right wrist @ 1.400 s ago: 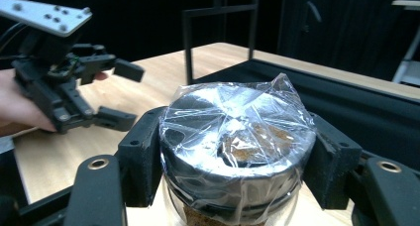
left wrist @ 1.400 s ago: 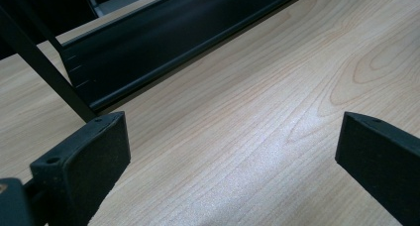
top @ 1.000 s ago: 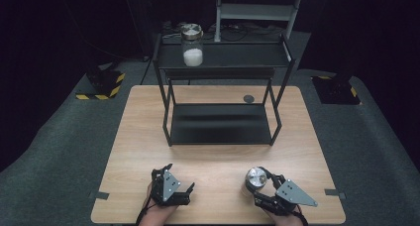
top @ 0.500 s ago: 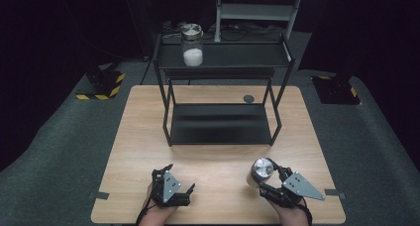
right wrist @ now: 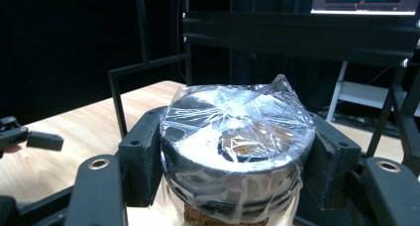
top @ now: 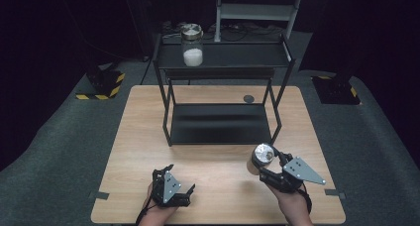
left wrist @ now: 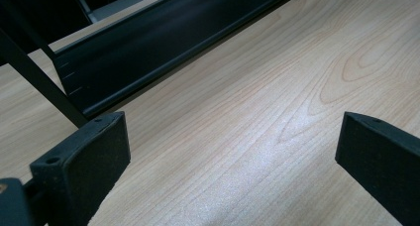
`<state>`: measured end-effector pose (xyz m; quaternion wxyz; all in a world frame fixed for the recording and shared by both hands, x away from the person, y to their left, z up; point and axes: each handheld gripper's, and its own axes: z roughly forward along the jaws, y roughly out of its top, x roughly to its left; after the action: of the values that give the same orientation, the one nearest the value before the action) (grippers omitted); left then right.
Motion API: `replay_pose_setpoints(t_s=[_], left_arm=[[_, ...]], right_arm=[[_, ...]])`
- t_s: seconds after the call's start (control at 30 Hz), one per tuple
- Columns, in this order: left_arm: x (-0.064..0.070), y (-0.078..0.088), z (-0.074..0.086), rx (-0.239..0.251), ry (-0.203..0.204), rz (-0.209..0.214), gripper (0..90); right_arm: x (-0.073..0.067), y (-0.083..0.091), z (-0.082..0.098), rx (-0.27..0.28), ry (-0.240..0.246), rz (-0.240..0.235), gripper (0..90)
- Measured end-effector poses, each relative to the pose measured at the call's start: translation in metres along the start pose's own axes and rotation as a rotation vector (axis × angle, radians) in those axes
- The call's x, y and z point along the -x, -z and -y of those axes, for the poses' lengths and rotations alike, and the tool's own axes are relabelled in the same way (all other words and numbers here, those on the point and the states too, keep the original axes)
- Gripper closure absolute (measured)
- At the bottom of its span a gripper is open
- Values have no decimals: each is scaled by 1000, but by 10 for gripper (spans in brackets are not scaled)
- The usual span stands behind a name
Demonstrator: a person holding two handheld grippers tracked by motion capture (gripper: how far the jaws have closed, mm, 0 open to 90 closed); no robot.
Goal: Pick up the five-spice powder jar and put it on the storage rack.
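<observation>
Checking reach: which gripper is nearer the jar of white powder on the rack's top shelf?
Right, narrowly. The right gripper, shut on a plastic-wrapped jar, sits front-right of the white-powder jar; the left gripper sits open at the table's near edge.

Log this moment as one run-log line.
right claw: shut on jar, above table | left claw: open, holding nothing | second jar: on rack top shelf

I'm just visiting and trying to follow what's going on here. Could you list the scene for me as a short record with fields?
Setting: wooden table with a black two-level rack
Right hand-held gripper: shut on a jar with a plastic-wrapped lid, brown contents inside
Left hand-held gripper: jaws open, nothing between them, low over the table's near edge
On the rack's top shelf: glass jar of white powder
Also on the table: small dark disc behind the rack
</observation>
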<state>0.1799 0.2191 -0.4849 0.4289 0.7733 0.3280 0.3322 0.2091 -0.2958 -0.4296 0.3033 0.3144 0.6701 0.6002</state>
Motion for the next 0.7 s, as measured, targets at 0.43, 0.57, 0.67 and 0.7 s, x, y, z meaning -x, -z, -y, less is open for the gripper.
replay_pose_setpoints(t_s=[0.43, 0.57, 0.67, 0.7], left_arm=[[-1, 1, 1, 7, 3, 5, 7], [-1, 1, 2, 8, 3, 5, 7], [-1, 1, 2, 11, 6, 5, 7], [-1, 1, 2, 13, 8, 6, 7]], right_arm=[[6, -15, -26, 24, 20, 21, 341], [8, -18, -35, 41, 27, 26, 341], [8, -20, -41, 51, 36, 30, 341], [9, -21, -43, 53, 40, 30, 341]])
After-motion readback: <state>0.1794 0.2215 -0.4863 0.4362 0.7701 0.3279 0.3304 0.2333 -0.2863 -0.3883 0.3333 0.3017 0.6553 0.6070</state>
